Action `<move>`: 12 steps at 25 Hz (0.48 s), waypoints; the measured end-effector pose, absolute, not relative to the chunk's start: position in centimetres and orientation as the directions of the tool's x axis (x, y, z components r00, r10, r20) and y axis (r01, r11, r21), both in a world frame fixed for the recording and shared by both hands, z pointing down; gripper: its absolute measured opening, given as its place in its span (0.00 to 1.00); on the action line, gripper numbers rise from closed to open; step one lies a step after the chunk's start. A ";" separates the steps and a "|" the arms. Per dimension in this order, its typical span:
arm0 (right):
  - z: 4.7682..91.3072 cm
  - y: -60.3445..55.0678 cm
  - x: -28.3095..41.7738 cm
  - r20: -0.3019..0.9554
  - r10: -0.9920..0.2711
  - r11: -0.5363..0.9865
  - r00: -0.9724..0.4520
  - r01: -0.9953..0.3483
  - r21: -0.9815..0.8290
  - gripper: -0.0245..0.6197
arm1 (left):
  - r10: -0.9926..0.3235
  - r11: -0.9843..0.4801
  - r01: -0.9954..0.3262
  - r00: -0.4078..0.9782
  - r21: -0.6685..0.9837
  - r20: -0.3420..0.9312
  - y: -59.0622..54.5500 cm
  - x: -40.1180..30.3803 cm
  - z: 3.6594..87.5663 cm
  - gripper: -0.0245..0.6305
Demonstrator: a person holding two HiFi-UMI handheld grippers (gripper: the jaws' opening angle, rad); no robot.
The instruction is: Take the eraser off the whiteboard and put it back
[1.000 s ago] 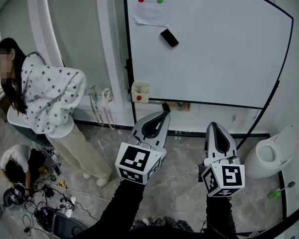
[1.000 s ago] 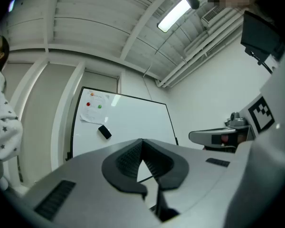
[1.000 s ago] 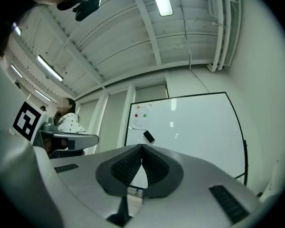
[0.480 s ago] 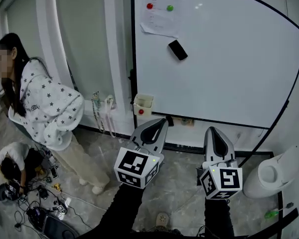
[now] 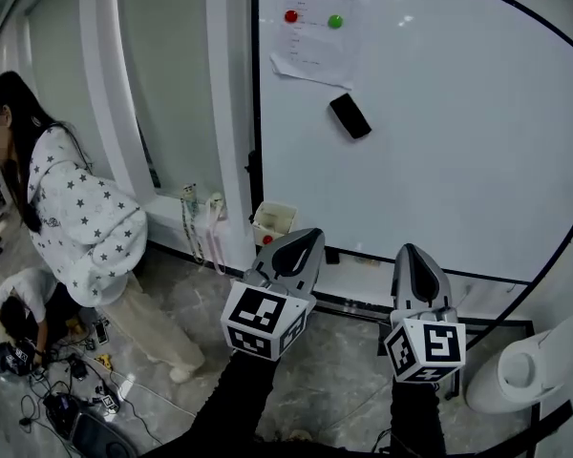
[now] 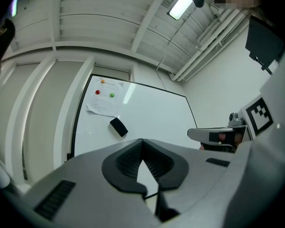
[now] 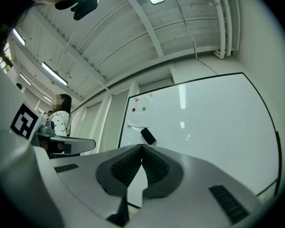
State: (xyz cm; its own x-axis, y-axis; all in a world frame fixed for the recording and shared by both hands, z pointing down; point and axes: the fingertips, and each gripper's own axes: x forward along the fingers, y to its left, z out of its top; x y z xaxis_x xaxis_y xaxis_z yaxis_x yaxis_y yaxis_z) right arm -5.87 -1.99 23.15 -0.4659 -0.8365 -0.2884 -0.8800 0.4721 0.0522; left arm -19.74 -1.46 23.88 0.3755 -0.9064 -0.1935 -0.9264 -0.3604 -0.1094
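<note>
Black eraser [image 5: 350,115] clings to the whiteboard [image 5: 458,160] just under its paper sheet [image 5: 317,41], while left gripper [image 5: 308,238] and right gripper [image 5: 408,252], lower down, have jaws pressed together, empty.

Whiteboard [image 5: 458,160] with eraser [image 5: 350,115], sheet [image 5: 317,41], likely magnets [image 5: 335,21]

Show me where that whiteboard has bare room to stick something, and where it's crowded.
Bare: the whiteboard right of and below the black eraser, down to its bottom frame. Crowded: its top left corner, with a paper sheet, coloured magnets and the eraser just beneath.
</note>
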 end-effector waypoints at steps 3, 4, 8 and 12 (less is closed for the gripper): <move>23.4 -3.8 -5.6 -0.291 -0.835 0.475 -0.466 -0.879 0.044 0.05 | -0.911 -0.350 -0.930 0.365 -0.110 -0.192 -2.9 -19.8 24.2 0.05; 23.5 -4.3 -5.7 -0.291 -0.835 0.477 -0.467 -0.878 0.041 0.05 | -0.913 -0.346 -0.932 0.361 -0.110 -0.191 -3.4 -20.0 24.3 0.05; 24.2 -6.4 -6.6 -0.274 -0.829 0.497 -0.487 -0.867 0.035 0.05 | -0.920 -0.331 -0.938 0.345 -0.100 -0.188 -5.1 -20.8 24.6 0.05; 24.8 -8.3 -7.8 -0.262 -0.826 0.508 -0.500 -0.861 0.041 0.05 | -0.920 -0.336 -0.937 0.348 -0.097 -0.180 -7.1 -21.3 25.0 0.05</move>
